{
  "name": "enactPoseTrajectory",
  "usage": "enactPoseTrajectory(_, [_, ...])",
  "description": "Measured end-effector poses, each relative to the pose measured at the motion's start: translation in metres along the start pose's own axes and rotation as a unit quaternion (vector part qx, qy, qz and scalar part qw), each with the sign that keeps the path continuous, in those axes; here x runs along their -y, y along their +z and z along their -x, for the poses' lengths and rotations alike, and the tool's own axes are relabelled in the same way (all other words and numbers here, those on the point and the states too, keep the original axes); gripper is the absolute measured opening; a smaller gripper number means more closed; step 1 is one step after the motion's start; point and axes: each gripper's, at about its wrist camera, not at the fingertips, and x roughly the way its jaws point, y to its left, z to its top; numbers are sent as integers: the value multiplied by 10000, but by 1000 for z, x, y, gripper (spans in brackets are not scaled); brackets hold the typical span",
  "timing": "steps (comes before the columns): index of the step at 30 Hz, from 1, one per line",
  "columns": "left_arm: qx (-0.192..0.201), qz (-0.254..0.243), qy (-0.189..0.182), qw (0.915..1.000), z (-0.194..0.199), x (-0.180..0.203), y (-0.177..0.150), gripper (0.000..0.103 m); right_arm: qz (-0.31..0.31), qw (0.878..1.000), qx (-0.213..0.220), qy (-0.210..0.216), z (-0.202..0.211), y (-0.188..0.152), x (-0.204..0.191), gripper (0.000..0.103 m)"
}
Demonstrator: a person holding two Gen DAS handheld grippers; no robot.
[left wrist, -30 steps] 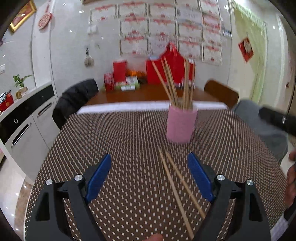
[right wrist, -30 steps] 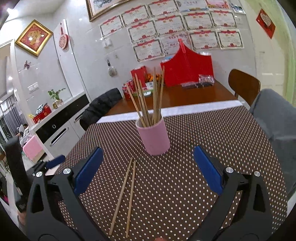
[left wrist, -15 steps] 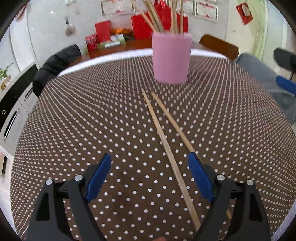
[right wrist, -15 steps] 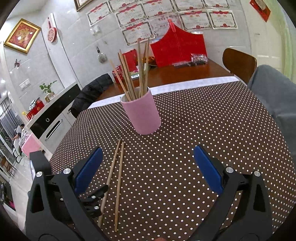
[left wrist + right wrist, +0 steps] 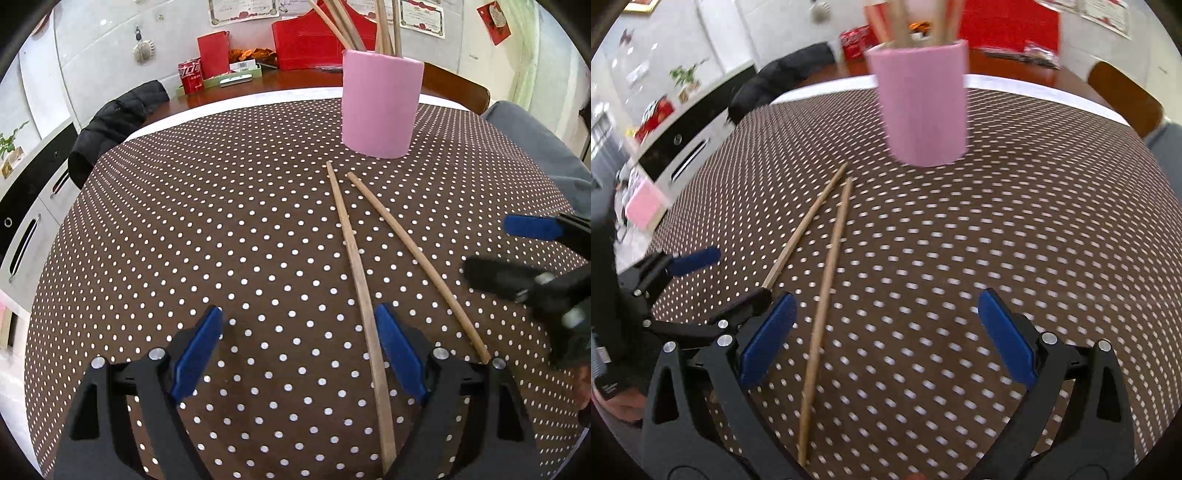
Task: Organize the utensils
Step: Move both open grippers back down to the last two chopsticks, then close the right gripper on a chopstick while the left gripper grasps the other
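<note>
On the dotted tablecloth [image 5: 221,229] a pink cup [image 5: 380,107] stands holding chopsticks; just before it lie two loose chopsticks [image 5: 356,258]. Left gripper [image 5: 299,343] and right gripper [image 5: 886,328] both hover spread wide, each with one stick between its jaws.

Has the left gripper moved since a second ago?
Yes. The left gripper has dropped toward the polka-dot tablecloth and advanced: the pink cylindrical cup now looms larger.
</note>
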Motion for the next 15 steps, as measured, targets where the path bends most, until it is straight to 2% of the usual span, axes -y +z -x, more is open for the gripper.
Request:
enactPoseTrajectory(3, [16,-36,-5,10000,0,-1,1,83,262,9996,-109,27,-14,3,-15,78])
enactPoseTrajectory(6, [44,-117,9,9999,1,1,0,83,729,9964,-14,-442,-23,5,-28,59])
enactPoseTrajectory(8, [32,-110,-11,9999,0,1,2,83,794,9956,7,-491,-22,6,-29,56])
enactPoseTrajectory(10, [28,-133,6,9999,-2,2,5,83,772,9957,3,-503,-19,10,-25,48])
enactPoseTrajectory(15, [3,-319,85,9995,-10,8,20,83,527,9980,-22,-339,-10,13,-3,47])
